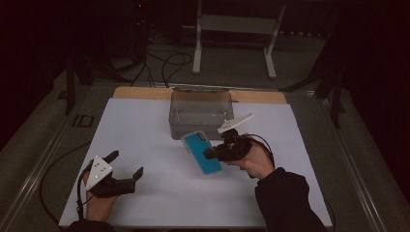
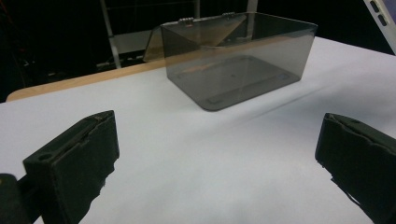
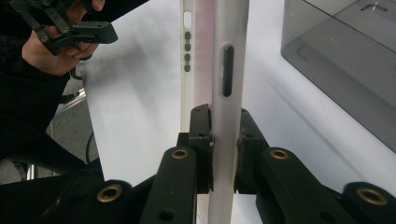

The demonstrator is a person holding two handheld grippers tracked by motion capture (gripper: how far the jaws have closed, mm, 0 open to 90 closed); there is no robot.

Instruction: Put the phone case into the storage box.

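Observation:
A phone in a teal case with a pale rim (image 1: 198, 147) hangs tilted above the white sheet, just in front of a smoky clear box (image 1: 200, 112). My right gripper (image 1: 209, 154) is shut on the phone's right edge. In the right gripper view the phone (image 3: 229, 60) stands edge-on between the two black pads (image 3: 201, 126), side buttons showing. My left gripper (image 1: 126, 163) sits low at the front left, open, nothing between its jaws. The left gripper view has both jaws wide apart over bare sheet, my left gripper (image 2: 219, 140) pointing toward the box (image 2: 238, 60).
A white sheet (image 1: 159, 193) covers the wooden table (image 1: 140, 93). The box is open-topped with its lid leaning behind. Metal stand legs (image 1: 197, 43) and cables lie on the floor beyond. The person's left hand with its gripper (image 3: 70, 32) shows in the right gripper view.

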